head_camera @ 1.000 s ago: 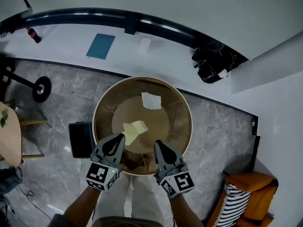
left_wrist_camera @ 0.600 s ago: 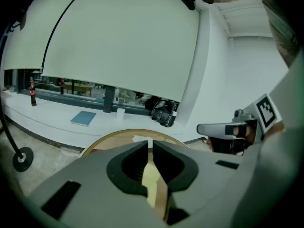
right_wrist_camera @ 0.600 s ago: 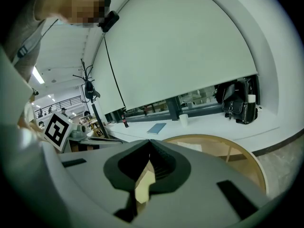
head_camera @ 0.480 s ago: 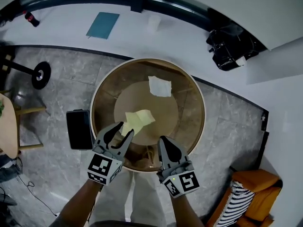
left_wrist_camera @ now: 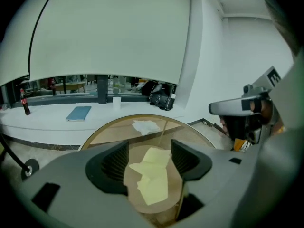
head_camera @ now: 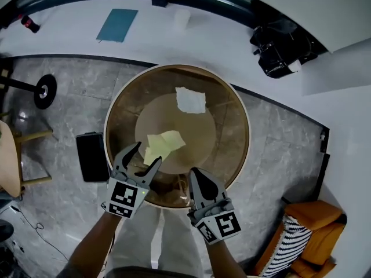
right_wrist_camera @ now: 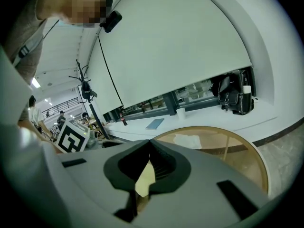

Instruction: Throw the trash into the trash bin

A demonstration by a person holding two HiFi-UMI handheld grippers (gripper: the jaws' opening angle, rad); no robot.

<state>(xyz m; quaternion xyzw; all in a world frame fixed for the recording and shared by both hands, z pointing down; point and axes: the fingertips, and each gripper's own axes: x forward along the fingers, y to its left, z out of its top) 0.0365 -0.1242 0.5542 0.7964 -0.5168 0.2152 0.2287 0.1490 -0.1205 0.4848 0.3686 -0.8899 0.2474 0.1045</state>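
Observation:
The trash bin (head_camera: 108,126) is a round brown tub on the grey floor below me. A crumpled yellow paper (head_camera: 163,143) lies on its bottom, and a white paper (head_camera: 190,100) lies farther back. My left gripper (head_camera: 146,154) hangs over the bin's near rim; its jaws are opening and grip nothing. In the left gripper view the yellow paper (left_wrist_camera: 152,175) shows between the spread jaws, down in the bin (left_wrist_camera: 118,122). My right gripper (head_camera: 193,172) is shut over the near rim. The right gripper view shows only a yellow sliver behind the closed tips (right_wrist_camera: 151,148).
A black box (head_camera: 91,157) stands on the floor left of the bin. On the white ledge behind it are a blue book (head_camera: 117,25), a cup (head_camera: 181,19) and a black bag (head_camera: 281,45). An orange chair (head_camera: 307,236) is at the lower right.
The left gripper's jaws have gone from shut to wide open. Both grippers have sunk toward the bin's near rim. The papers lie as before.

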